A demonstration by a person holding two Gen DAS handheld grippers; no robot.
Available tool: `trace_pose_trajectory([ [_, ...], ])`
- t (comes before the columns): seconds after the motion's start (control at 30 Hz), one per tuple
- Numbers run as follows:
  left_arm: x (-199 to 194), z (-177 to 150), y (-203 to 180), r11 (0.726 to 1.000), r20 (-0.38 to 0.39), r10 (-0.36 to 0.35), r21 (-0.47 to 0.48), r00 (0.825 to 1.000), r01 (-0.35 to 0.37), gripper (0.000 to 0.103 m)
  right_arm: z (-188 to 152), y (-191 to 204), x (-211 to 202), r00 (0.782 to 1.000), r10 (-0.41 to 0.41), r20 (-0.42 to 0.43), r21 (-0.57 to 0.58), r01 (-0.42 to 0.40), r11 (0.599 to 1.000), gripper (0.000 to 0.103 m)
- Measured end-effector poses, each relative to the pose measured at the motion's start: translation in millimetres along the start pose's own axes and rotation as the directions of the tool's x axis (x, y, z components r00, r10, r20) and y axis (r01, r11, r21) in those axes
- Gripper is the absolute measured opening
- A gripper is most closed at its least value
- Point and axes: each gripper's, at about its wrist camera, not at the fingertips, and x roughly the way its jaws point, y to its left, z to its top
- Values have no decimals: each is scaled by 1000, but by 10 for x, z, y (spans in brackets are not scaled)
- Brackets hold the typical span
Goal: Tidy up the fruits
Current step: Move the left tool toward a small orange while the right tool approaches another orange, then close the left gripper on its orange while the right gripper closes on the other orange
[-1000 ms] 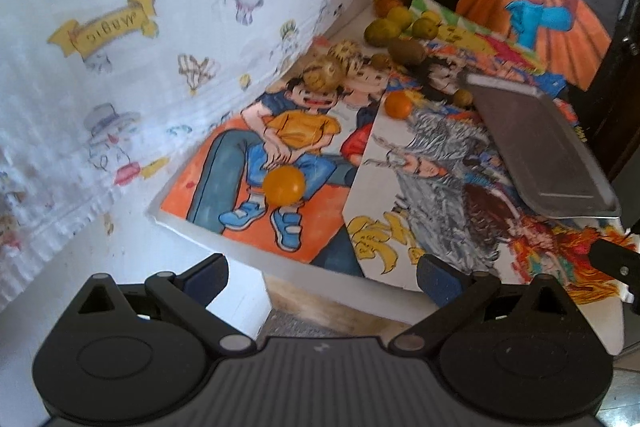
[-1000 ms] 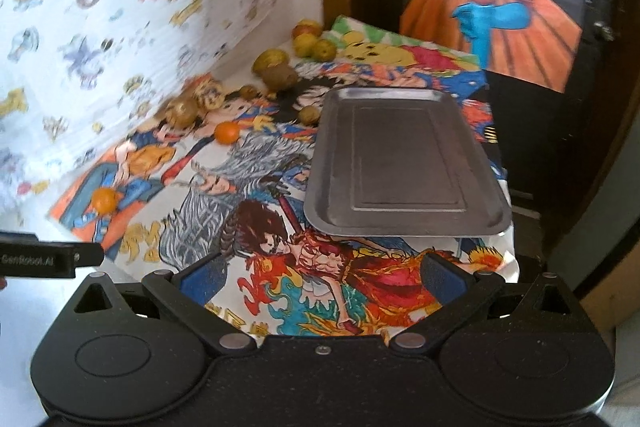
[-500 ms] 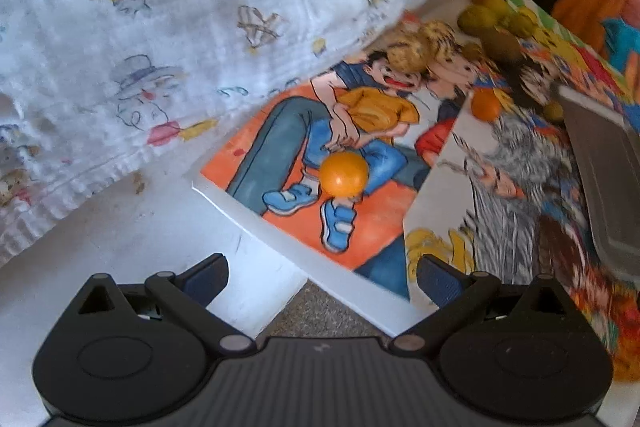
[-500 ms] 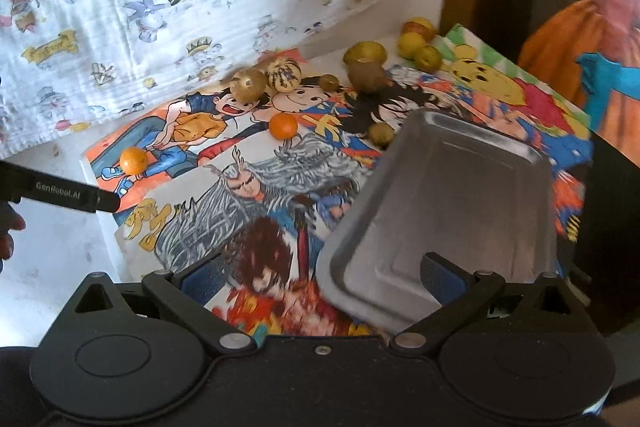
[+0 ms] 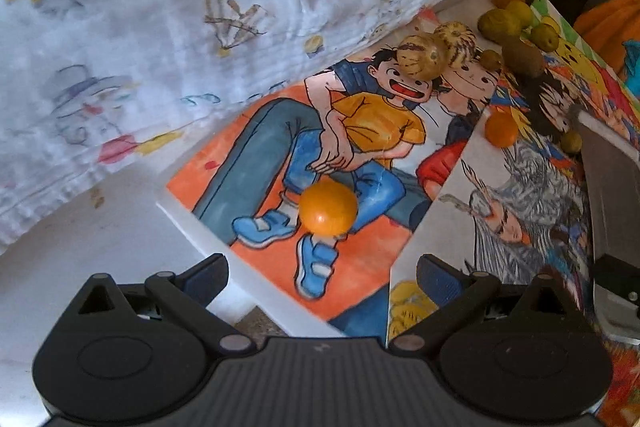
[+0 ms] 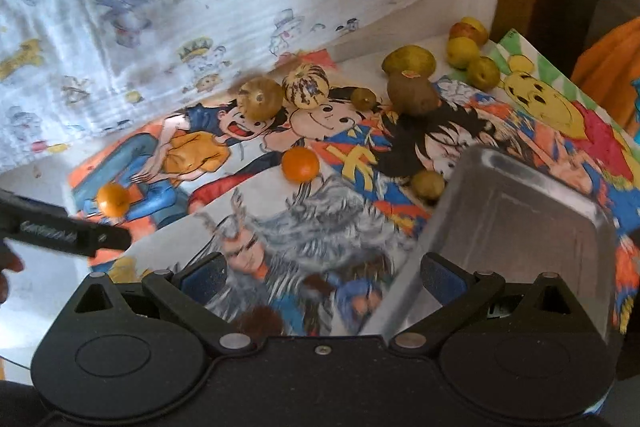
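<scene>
the left gripper (image 5: 322, 269), jaws spread and empty, lines up on the small round orange fruit (image 5: 328, 206) lying on the cartoon poster; the step looks like reaching. next: advance, close gently. the right gripper (image 6: 322, 273) is open over the grey metal tray (image 6: 516, 227).

Near orange (image 5: 328, 206) sits loose on the drawing's blue shoes. Second orange (image 6: 300, 165) mid-surface. Two striped melons (image 6: 306, 85) touching by the cloth. Brown kiwi (image 6: 412, 93) against a green pear (image 6: 409, 60). Yellow-green fruits (image 6: 472, 57) clustered far corner; one small one (image 6: 428, 184) just beside tray (image 6: 520, 227), which holds no fruit.
</scene>
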Motion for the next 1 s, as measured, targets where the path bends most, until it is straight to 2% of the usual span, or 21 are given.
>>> trace_pose_trajectory([
  [0.13, 100, 72, 0, 999, -26, -23, -25, 999, 22, 102, 223, -29, 307, 999, 22, -23, 2, -22, 1000, 102],
  [0.23, 129, 106, -32, 999, -28, -34, -5, 999, 34, 99, 358, -26, 508, 998, 46, -47, -5, -47, 999, 102],
  [0.43, 208, 204, -40, 999, -37, -45, -8, 998, 45, 93, 527, 62, 798, 993, 84, -86, -45, -88, 995, 92],
  [0.57, 233, 244, -28, 998, -23, -45, -32, 999, 44, 90, 565, 113, 918, 992, 86, -98, -56, -92, 994, 82],
  [0.77, 230, 258, -68, 997, 7, -64, -43, 998, 64, 72, 583, 164, 994, 994, 69, -90, -57, -75, 996, 70],
  [0.83, 227, 260, -60, 995, 19, -82, -60, 996, 83, 69, 590, 180, 1003, 994, 68, -88, -53, -73, 996, 64],
  [0.9, 237, 273, -51, 992, 25, -92, -80, 995, 93, 65, 587, 203, 1004, 993, 72, -89, -54, -77, 996, 52],
  [1.0, 241, 281, -35, 990, 33, -96, -96, 995, 99, 58, 572, 243, 985, 994, 62, -86, -58, -67, 996, 43],
])
